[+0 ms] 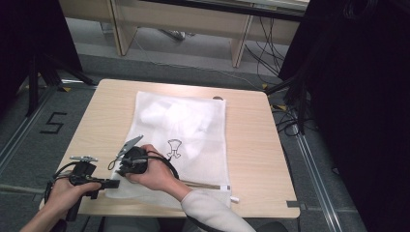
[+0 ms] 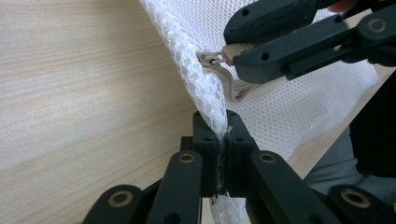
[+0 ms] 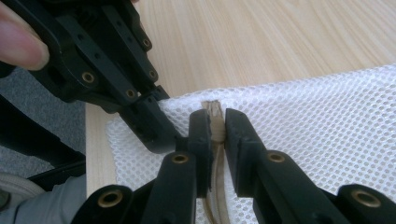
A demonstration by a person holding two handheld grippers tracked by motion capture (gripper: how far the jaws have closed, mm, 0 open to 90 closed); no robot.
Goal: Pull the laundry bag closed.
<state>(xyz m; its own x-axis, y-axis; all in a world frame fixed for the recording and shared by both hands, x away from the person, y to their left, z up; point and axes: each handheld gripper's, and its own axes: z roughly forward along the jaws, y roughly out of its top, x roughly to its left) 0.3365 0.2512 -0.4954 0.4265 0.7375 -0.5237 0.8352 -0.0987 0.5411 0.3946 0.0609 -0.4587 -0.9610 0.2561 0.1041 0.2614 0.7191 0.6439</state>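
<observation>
From the high view, a white mesh laundry bag with a zipper along its near edge (image 1: 181,140) lies flat on the pale wooden desk (image 1: 251,145), with soft white laundry bunched inside its far half and a small black printed figure near the middle. The left hand-held gripper (image 1: 115,183) sits at the bag's near left corner, and the right hand-held gripper (image 1: 126,149) reaches across to the same corner. In the left gripper view, the left tool's jaws are pressed together on the mesh edge (image 2: 210,107), pinching a fold of the fabric, while the other gripper nips the small metal zipper pull (image 2: 219,58) just beyond. In the right gripper view, the right hand-held gripper (image 3: 215,128) is clamped on the beige zipper tab (image 3: 214,112), with the zipper tape running down between its jaws. The bag looks light, limp and springy, so it will likely bunch and slide on the smooth wood unless anchored. The seam beside the zipper's end is the sound place to hold, and the tab is small and may slip.
</observation>
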